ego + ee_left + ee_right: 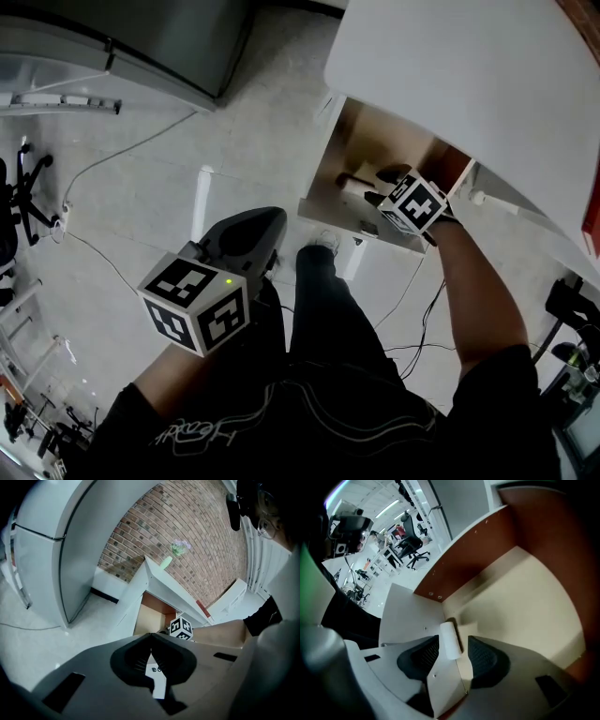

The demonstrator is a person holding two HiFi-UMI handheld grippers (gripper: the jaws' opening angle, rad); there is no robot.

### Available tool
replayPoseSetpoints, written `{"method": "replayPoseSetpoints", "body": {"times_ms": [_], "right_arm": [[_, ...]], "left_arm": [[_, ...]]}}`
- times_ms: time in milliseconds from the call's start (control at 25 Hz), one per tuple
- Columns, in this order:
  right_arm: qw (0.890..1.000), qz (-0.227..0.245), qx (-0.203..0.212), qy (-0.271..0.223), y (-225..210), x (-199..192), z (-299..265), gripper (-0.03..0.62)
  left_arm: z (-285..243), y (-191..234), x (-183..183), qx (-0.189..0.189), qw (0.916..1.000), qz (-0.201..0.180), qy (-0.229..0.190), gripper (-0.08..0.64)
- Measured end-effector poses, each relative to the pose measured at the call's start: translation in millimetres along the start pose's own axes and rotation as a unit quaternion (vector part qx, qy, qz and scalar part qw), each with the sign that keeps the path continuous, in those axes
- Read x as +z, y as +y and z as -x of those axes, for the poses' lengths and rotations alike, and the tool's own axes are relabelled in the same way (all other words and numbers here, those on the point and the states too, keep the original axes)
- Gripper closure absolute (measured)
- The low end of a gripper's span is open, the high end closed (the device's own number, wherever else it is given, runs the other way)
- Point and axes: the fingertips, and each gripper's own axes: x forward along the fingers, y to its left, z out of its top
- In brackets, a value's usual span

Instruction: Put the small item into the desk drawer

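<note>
Right hand-held gripper [453,645] apart around white cylinder [449,640] at drawer [525,602] front edge, left hand-held gripper [151,638] closed

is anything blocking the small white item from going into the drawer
Nothing visible. The drawer stands open, its floor bare, and the small white item lies between the open jaws of the right gripper, seemingly already inside.
</note>
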Motion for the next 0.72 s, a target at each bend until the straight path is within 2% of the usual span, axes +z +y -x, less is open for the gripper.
{"method": "replayPoseSetpoints", "body": {"times_ms": [120, 240, 360, 520, 720], "right_arm": [[0.999, -0.027, -0.013, -0.035, 7, 7, 40, 0.407], [0.995, -0.048, -0.038, -0.083, 22, 20, 91, 0.407], [0.981, -0.082, -0.075, -0.161, 43, 36, 155, 0.408], [0.942, -0.142, -0.096, -0.287, 90, 53, 242, 0.408], [0.875, -0.195, -0.12, -0.428, 160, 65, 339, 0.428]], "left_arm": [[14, -14, 6, -0.01, 0.9998, -0.016, 0.003, 0.538], [31, -36, 17, -0.028, 0.9984, -0.05, 0.007, 0.538], [53, -63, 31, -0.048, 0.995, -0.088, 0.003, 0.538], [87, -95, 48, -0.067, 0.9894, -0.129, -0.005, 0.538], [130, -144, 69, -0.104, 0.9764, -0.188, -0.023, 0.538]]}}
